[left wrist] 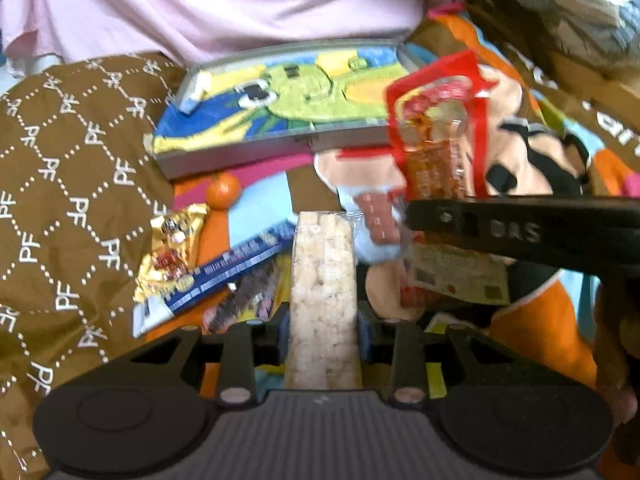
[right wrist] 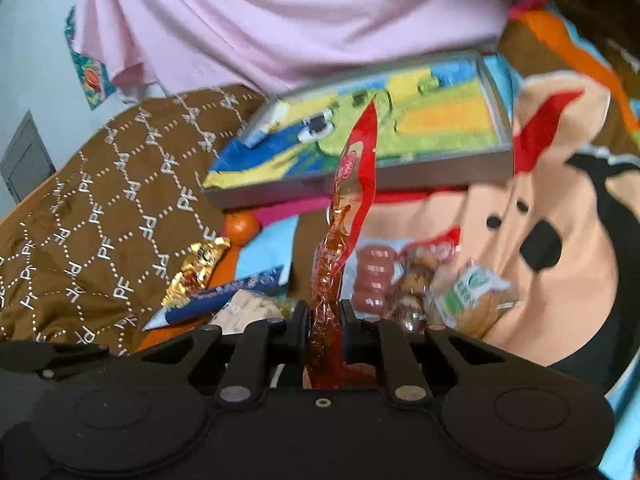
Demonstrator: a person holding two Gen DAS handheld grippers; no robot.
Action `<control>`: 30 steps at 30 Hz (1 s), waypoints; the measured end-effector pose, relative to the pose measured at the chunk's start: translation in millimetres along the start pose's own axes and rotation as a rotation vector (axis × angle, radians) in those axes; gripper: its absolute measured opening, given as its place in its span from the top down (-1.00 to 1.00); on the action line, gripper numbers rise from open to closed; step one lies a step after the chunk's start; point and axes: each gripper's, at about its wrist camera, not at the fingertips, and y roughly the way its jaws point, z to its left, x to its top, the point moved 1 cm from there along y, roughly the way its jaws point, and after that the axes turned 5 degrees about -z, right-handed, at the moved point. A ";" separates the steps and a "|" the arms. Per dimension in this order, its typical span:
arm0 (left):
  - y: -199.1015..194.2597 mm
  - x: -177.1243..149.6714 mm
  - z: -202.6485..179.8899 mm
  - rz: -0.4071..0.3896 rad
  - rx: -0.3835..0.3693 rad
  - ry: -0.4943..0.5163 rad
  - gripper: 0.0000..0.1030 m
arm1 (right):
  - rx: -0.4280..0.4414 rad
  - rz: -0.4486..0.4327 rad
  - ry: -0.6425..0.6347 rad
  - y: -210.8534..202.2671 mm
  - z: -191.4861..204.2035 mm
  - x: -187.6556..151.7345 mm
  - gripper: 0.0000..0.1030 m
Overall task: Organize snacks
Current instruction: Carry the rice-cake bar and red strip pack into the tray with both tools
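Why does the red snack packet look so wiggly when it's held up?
The red snack packet is probably thin, floppy plastic: above the right gripper it twists and leans. It looks light. Its glossy film may slip, so the jaws pinch it low.

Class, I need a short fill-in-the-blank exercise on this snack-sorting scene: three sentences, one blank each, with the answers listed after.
1. The left gripper is shut on a pale puffed-rice ____ in clear wrap.
2. The right gripper pinches a packet whose main colour is ____.
3. The tray behind the snacks is lined with a picture of a green ____.

Missing words: bar; red; turtle
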 end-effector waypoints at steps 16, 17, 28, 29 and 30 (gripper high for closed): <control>40.7 73.0 25.7 -0.134 0.031 -0.200 0.31 | -0.075 -0.226 -0.050 -1.0 -16.8 50.2 0.70; 44.0 77.1 26.0 -0.148 0.031 -0.213 0.31 | -0.084 -0.232 -0.060 2.9 -18.8 52.8 0.70; 112.2 143.5 15.1 -0.238 0.041 -0.286 0.31 | -0.041 -0.335 0.033 48.3 -63.0 98.7 0.69; 119.2 147.1 15.1 -0.236 0.041 -0.287 0.31 | -0.037 -0.335 0.032 53.2 -66.2 101.7 0.69; 127.9 150.9 15.0 -0.232 0.036 -0.287 0.31 | -0.034 -0.334 0.027 59.5 -70.9 104.1 0.69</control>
